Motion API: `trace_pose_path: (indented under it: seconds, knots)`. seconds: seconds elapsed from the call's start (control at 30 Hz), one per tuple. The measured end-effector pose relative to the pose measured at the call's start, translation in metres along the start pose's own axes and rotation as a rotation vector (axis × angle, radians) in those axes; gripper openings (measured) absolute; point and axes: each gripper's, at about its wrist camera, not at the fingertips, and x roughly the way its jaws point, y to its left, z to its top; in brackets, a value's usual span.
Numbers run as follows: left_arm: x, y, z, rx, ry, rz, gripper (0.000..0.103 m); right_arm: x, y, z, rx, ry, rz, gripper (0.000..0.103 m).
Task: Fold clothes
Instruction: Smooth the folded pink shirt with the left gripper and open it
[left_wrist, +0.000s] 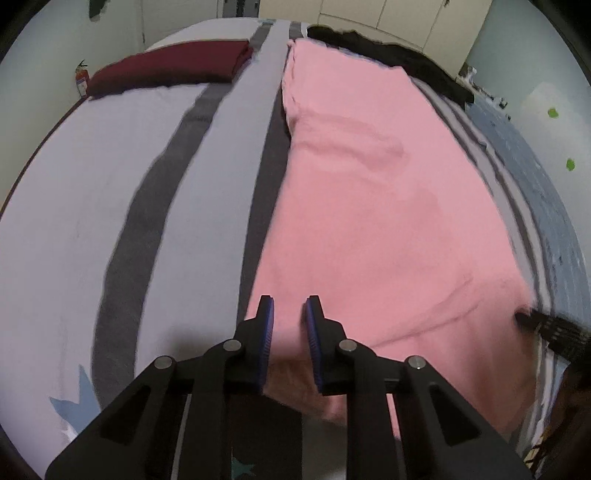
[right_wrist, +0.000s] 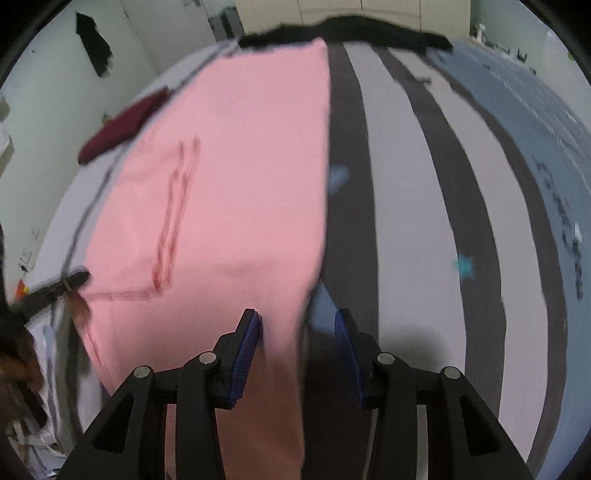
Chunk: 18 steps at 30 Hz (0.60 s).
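Observation:
A pink garment (left_wrist: 369, 203) (right_wrist: 240, 166) lies spread flat on a bed with a grey-striped sheet (left_wrist: 110, 166). My left gripper (left_wrist: 290, 306) points steeply down over its near left corner. Its blue pads stand close together with pink cloth in the narrow gap, and I see no pad pressing on it. My right gripper (right_wrist: 295, 321) is at the near right edge. The cloth's edge runs between its jaws against the left pad (right_wrist: 247, 343), and the right pad stands clear of it over the sheet. Each view shows the other gripper's tip (left_wrist: 546, 325) (right_wrist: 62, 284) at the cloth's opposite corner.
A folded maroon garment (left_wrist: 173, 66) (right_wrist: 122, 125) lies at the far left of the bed. A black garment (left_wrist: 399, 55) (right_wrist: 351, 33) is heaped at the far end. A blue-grey cover (right_wrist: 535, 129) borders the right side. A fire extinguisher (left_wrist: 82, 77) stands by the left wall.

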Motion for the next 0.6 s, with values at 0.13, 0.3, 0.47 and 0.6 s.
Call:
trace_pose_path:
  seconds: [0.13, 0.3, 0.47, 0.6]
  knots:
    - [0.003, -0.008, 0.046, 0.022, -0.067, -0.031, 0.016, -0.002, -0.002, -0.011, -0.003, 0.004, 0.004, 0.039]
    - [0.036, -0.024, 0.102, 0.087, -0.105, -0.031, 0.016, -0.001, -0.005, -0.016, 0.019, 0.009, 0.012, 0.039]
    - [0.083, -0.019, 0.124, 0.109, -0.041, 0.025, 0.016, 0.000, -0.009, -0.019, 0.039, 0.006, 0.018, 0.040]
    - [0.084, -0.016, 0.123, 0.129, -0.032, 0.028, 0.016, 0.001, -0.011, -0.019, 0.047, 0.006, 0.024, 0.040]
